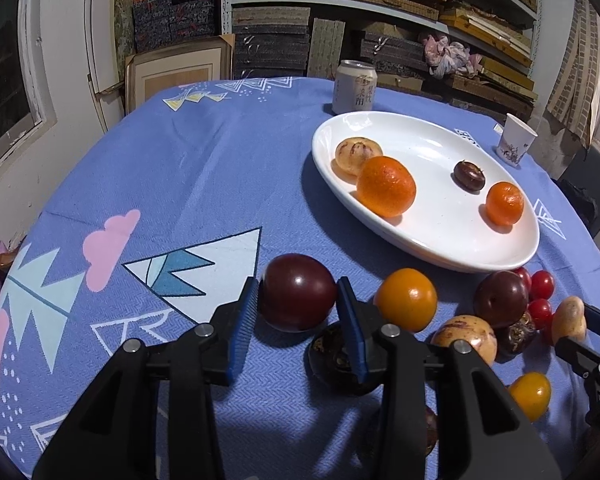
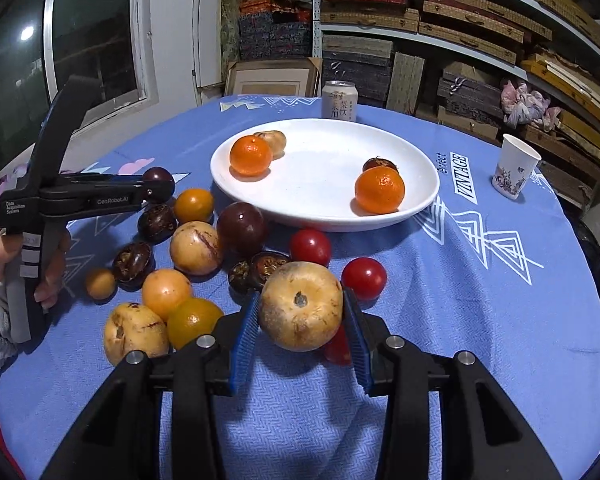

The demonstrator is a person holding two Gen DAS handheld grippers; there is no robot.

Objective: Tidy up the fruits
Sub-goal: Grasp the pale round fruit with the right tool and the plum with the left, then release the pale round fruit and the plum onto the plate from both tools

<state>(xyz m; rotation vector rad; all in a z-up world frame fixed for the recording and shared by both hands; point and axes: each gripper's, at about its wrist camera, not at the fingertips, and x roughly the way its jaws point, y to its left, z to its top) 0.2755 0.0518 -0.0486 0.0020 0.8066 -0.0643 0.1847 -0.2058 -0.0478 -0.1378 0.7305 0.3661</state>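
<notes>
My left gripper [image 1: 296,294] is shut on a dark purple plum [image 1: 297,292], just above the blue cloth; it also shows in the right wrist view [image 2: 158,184]. My right gripper [image 2: 300,312] is shut on a tan round fruit [image 2: 301,306], lifted a little above the cloth; it shows in the left wrist view [image 1: 569,319]. The white plate [image 1: 440,216] [image 2: 324,176] holds two oranges [image 2: 379,190] [image 2: 251,155], a tan fruit [image 2: 274,141] and a dark fruit [image 2: 378,164]. Several loose fruits lie in front of the plate: an orange-yellow one [image 1: 407,299], another plum [image 2: 242,228], red tomatoes [image 2: 310,246].
A drink can [image 2: 339,101] stands behind the plate and a paper cup [image 2: 514,170] at the right on the blue tablecloth [image 2: 480,300]. Shelves of boxes stand behind the table. A person's hand [image 2: 50,276] holds the left gripper's handle.
</notes>
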